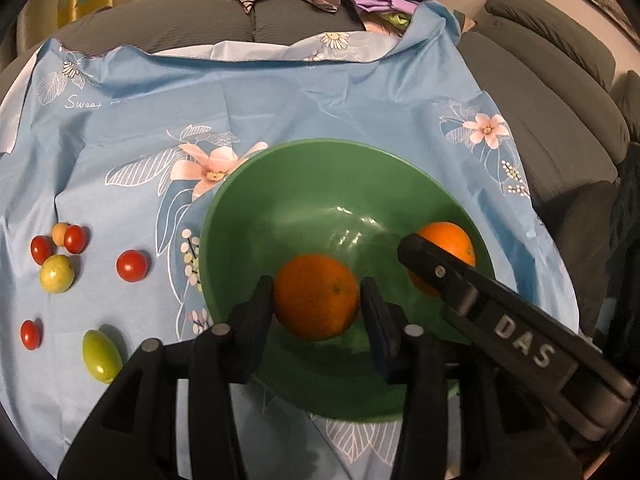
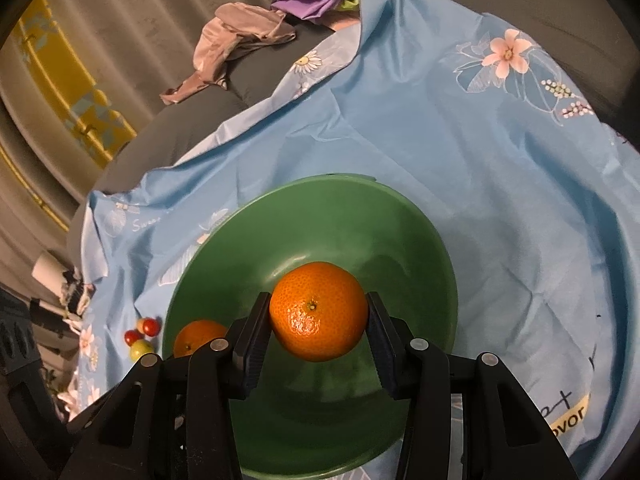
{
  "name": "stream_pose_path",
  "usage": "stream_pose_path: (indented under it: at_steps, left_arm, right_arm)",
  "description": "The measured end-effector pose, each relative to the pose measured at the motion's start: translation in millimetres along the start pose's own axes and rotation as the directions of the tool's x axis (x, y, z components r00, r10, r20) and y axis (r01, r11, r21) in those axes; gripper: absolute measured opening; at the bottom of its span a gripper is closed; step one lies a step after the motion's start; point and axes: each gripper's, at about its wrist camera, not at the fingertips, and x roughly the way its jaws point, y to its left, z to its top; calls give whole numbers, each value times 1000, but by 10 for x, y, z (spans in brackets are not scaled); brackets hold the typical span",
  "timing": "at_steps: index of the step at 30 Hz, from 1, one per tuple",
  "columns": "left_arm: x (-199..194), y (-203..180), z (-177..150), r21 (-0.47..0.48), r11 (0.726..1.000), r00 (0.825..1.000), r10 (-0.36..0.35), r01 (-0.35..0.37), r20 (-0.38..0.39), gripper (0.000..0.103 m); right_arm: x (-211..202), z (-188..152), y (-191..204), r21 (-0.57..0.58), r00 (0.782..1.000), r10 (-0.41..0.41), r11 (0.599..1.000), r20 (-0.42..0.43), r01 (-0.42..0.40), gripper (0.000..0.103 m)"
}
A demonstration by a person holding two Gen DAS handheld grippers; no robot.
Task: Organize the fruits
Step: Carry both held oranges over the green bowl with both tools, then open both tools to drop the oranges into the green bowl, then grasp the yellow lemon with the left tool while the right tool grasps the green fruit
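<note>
Left tongs (image 1: 318, 304) sit apart around one orange (image 1: 316, 296) resting in the bowl (image 1: 248, 216), while my right tongs (image 2: 318, 314) hold theirs (image 2: 318, 310) clamped just above it, so drop's straight down.

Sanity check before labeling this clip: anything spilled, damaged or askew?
Nothing spilled or damaged. Both oranges, one between the left claw's pads, one in the right claw, are over the green bowl. Only oddity: the blue tablecloth is rumpled, its far edge riding up the sofa.
</note>
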Motion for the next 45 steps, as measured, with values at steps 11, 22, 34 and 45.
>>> stream_pose_path:
  at_steps: [11, 22, 34, 45]
  left_arm:
    - [-726, 595, -45, -148, 988, 988, 73, -53, 133, 70]
    - [-1127, 1677, -658, -402, 852, 915, 396, -337, 72, 74]
    - [-936, 2080, -810, -491, 820, 940, 341, -293, 10, 74]
    - [-1011, 2125, -778, -505, 824, 947, 320, -258, 39, 74]
  right_arm:
    - [-209, 17, 279, -95, 989, 6, 995, 150, 9, 75]
    - [100, -2, 640, -196, 958, -150, 960, 244, 200, 75]
    - [214, -233, 925, -389, 915, -292, 837, 279, 386, 75]
    - [-109, -307, 842, -335, 977, -150, 922, 152, 194, 75]
